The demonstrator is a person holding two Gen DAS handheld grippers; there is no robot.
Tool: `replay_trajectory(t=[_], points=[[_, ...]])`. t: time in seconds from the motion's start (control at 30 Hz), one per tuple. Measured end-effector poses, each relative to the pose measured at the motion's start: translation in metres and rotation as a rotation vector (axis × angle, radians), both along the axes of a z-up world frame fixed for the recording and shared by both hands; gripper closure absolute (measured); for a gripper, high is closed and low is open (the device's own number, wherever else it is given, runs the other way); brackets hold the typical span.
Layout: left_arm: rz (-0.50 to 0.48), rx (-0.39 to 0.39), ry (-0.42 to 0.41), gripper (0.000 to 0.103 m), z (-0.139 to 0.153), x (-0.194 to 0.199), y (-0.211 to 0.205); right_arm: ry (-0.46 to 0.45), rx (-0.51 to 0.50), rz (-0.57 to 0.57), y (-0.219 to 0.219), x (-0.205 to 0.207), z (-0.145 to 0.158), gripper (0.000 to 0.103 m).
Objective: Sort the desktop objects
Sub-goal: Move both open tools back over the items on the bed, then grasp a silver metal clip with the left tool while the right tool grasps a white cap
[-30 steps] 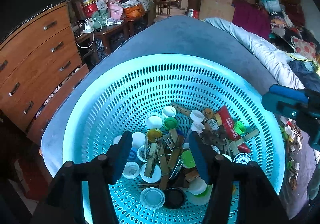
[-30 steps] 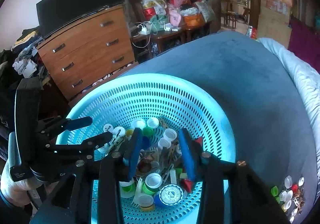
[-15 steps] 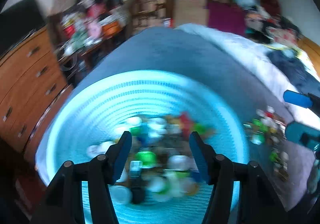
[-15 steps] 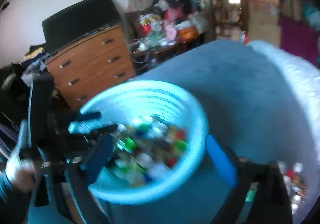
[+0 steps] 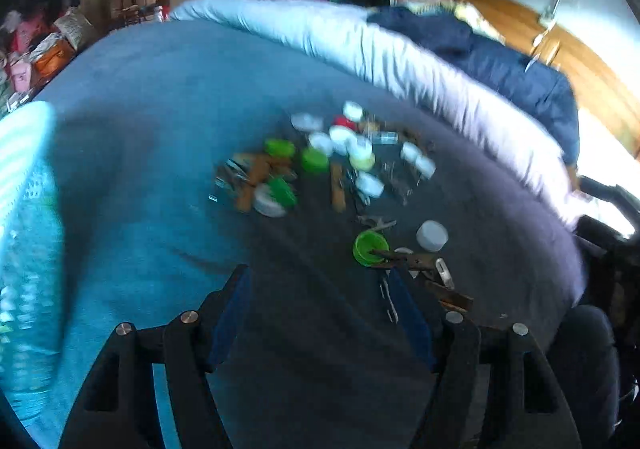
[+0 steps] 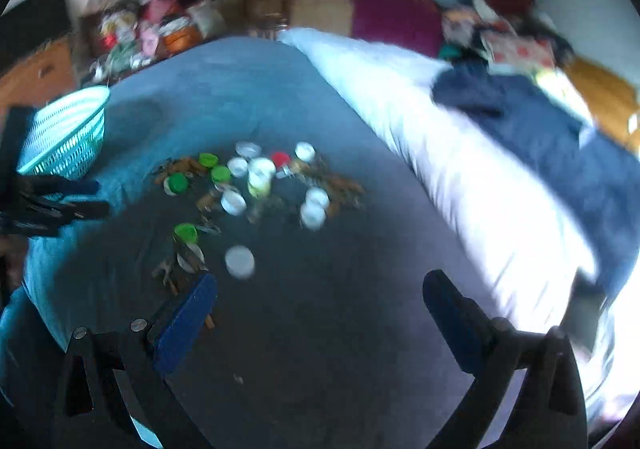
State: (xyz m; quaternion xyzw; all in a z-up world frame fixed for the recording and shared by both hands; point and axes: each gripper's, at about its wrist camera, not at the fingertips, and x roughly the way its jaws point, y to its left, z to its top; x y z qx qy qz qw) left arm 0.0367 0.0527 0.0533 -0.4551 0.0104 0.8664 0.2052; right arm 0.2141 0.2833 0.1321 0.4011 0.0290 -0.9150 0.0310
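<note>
Caps and clips [image 5: 320, 165], no writing legible through blur, on a blue blanket [image 5: 152, 137]; left gripper [image 5: 316, 313] opening, right gripper [image 6: 320, 309] wide apart, both empty.

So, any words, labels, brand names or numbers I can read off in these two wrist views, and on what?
None can be read.
Bottle caps heaped on the blue cover: any print is lost in motion blur.
Bags and boxes at the back of the room: too small and smeared to read.
Basket: no lettering shows.
</note>
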Motion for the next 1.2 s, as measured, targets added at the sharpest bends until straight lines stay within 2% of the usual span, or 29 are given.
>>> replay_trajectory(t=[0.1,0.23,0.33,0.43,0.47,0.5,0.57,0.77,0.97,1.0,1.03,1.07,1.13,1.2], points=[[-0.058,-0.023,-0.019,0.031,-0.019,-0.008,0.027,-0.039,-0.1,-0.009,0.018,0.009,-0.028,0.0],[-0.136,-0.019,-0.019,0.031,-0.027,0.002,0.047,-0.039,-0.135,0.025,0.024,0.01,-0.049,0.0],[-0.138,-0.021,-0.035,0.031,-0.037,0.006,0.055,-0.031,-0.176,0.032,0.032,0.008,-0.061,0.0],[-0.115,-0.06,-0.036,0.031,-0.049,0.004,0.062,-0.037,-0.215,0.032,0.038,0.007,-0.067,0.0],[-0.103,-0.07,-0.026,0.035,-0.049,0.003,0.062,-0.035,-0.227,0.038,0.038,0.007,-0.068,0.0],[-0.062,-0.109,-0.003,0.047,-0.047,0.003,0.058,-0.029,-0.233,0.044,0.038,0.008,-0.067,0.0],[-0.01,-0.083,0.0,0.059,-0.042,0.003,0.042,-0.013,-0.233,0.052,0.037,0.01,-0.065,0.001],[-0.035,-0.047,0.004,0.061,-0.034,0.01,0.035,-0.002,-0.226,0.096,0.026,0.009,-0.066,0.011],[-0.057,-0.063,-0.017,0.061,-0.047,0.013,0.05,-0.007,-0.21,0.132,0.016,0.008,-0.071,0.018],[-0.053,-0.061,-0.015,0.063,-0.048,0.014,0.051,-0.006,-0.215,0.133,0.016,0.007,-0.072,0.021],[-0.046,-0.065,-0.011,0.07,-0.048,0.015,0.051,-0.006,-0.22,0.133,0.017,0.006,-0.071,0.025],[-0.044,-0.069,-0.013,0.083,-0.047,0.017,0.051,-0.005,-0.229,0.135,0.017,0.006,-0.071,0.03],[-0.044,-0.078,-0.006,0.085,-0.044,0.021,0.051,0.003,-0.25,0.141,0.018,0.005,-0.069,0.065],[-0.042,-0.075,0.001,0.085,-0.04,0.024,0.05,0.007,-0.263,0.156,0.016,-0.003,-0.069,0.077]])
